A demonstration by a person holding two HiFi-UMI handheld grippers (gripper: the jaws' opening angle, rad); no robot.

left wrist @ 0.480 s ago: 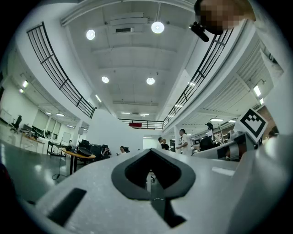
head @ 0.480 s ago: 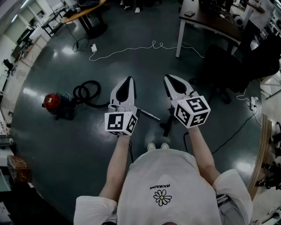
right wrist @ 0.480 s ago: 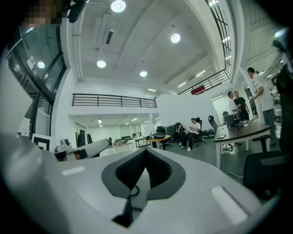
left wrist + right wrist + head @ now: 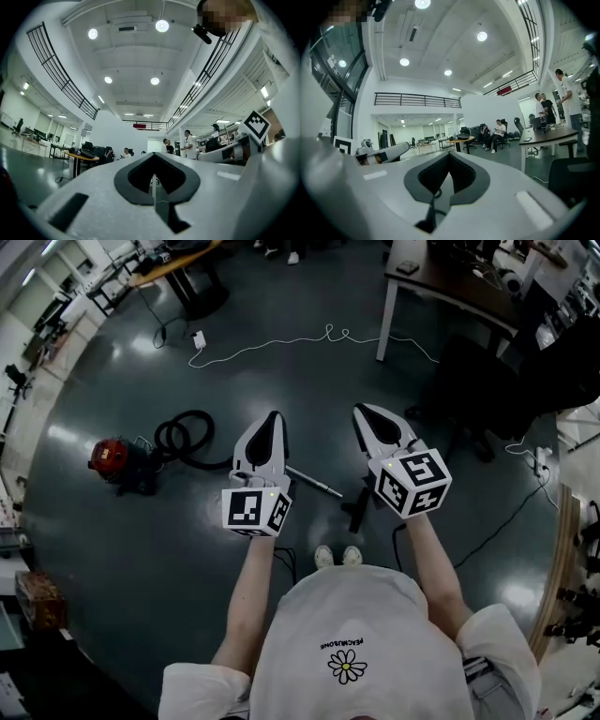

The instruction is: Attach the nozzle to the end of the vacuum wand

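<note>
In the head view I stand over a dark floor with both grippers held out level. The left gripper and the right gripper are both shut with nothing in them. In the left gripper view the left gripper has its jaws pressed together, as does the right gripper in the right gripper view. Below them on the floor lies a thin silver vacuum wand, partly hidden by the left gripper. A black nozzle lies just right of the wand's end, near my shoes.
A red vacuum cleaner with a coiled black hose sits on the floor at left. A white cable snakes across the floor farther off. A dark table and a black chair stand at upper right. People sit and stand far off.
Both grippers sit very slightly lower in the head view. Their jaws stay shut, and nothing on the floor has moved.
</note>
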